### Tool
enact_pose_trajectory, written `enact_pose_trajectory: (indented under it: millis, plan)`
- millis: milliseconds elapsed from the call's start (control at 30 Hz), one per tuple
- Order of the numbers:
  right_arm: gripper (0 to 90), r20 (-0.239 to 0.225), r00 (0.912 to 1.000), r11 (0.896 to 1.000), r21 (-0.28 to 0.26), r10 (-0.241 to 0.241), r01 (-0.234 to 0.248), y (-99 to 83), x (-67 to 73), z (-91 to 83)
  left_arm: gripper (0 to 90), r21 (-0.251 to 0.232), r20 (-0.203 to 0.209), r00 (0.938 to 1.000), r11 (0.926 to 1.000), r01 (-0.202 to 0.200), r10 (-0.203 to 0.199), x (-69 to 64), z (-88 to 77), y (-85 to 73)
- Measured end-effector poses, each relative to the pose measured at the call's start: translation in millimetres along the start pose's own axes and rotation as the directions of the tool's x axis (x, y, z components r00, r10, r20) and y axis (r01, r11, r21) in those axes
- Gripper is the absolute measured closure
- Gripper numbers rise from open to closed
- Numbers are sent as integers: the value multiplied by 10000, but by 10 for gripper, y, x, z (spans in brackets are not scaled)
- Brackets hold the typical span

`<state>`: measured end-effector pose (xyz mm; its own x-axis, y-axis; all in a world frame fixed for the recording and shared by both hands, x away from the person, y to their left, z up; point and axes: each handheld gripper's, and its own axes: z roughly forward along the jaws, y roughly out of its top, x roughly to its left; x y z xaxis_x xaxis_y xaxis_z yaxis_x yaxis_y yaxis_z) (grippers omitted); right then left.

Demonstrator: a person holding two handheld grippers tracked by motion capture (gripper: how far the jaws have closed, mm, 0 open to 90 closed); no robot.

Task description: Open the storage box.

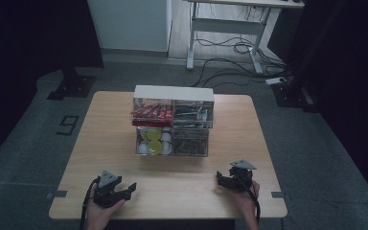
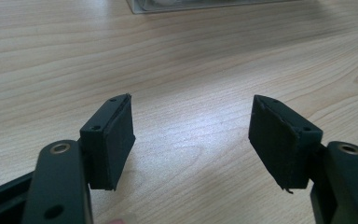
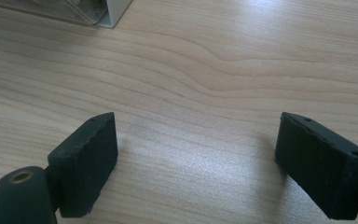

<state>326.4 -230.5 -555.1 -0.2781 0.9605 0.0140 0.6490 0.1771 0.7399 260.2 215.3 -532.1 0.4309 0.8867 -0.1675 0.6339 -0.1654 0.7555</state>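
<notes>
Resting near the bottom edge of the high view, both grippers sit on the wooden table [image 1: 115, 143] with nothing between their jaws. At frame centre stands the clear drawer organiser [image 1: 173, 120], white-topped, with four compartments: red packets [image 1: 152, 112] upper left, dark items I cannot identify upper right, round yellow-green and white capsules [image 1: 154, 141] lower left, dark contents lower right. The left gripper [image 1: 129, 188] lies at lower left, jaws spread over bare wood; the right gripper [image 1: 219, 178] at lower right, jaws likewise spread. Both are well apart from the organiser.

Judging the next step as a reach for a drawer front, it would go best with one gripper steadying the cabinet's side while the other comes in level and square to the front, closing only once aligned.

No writing on the packets or capsules is legible.
</notes>
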Motion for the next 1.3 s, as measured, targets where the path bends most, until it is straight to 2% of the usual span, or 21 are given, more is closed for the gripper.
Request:
enact_pose_trajectory:
  millis: [67, 200, 333, 533, 600, 700, 933, 1167, 1300]
  plan:
    - [148, 32, 10000, 10000, -17, -5, 5, -1, 1, -1, 312, 12, -7, 10000, 10000, 21, -21, 10, 1, -1]
    - [283, 224, 9996, 9997, -218, 151, -146, -21, 1, -35, 312, 22, -20, 10000, 10000, 33, -33, 17, -9, -6]
    - [378, 353, 9994, 9986, -533, -6, 25, -36, 27, -67, 312, -36, -32, 10000, 10000, 47, -48, 21, -23, -3]
    - [483, -71, 10000, 9954, -953, -12, 5, -19, 52, -117, 313, 1, -74, 9999, 10000, 85, -85, 43, -15, -12]
    - [543, -324, 9995, 9905, -1374, -13, -32, 9, 71, -182, 313, 25, -60, 9999, 9999, 103, -103, 45, -11, -17]
    - [587, -617, 9981, 9863, -1645, 26, -128, 35, 83, -247, 313, 19, -82, 9999, 9999, 110, -110, 46, -21, -16]
    - [702, -1041, 9944, 9790, -2004, 179, -386, 87, 92, -367, 314, -49, -108, 9997, 9998, 200, -200, 79, -44, -13]
    - [779, -1327, 9911, 9768, -2103, 127, -407, 120, 109, -427, 314, -45, -113, 9997, 9997, 225, -225, 85, -46, -12]
    - [840, -1512, 9883, 9711, -2323, 192, -544, 153, 112, -484, 314, -59, -98, 9996, 9997, 254, -254, 88, -49, -12]
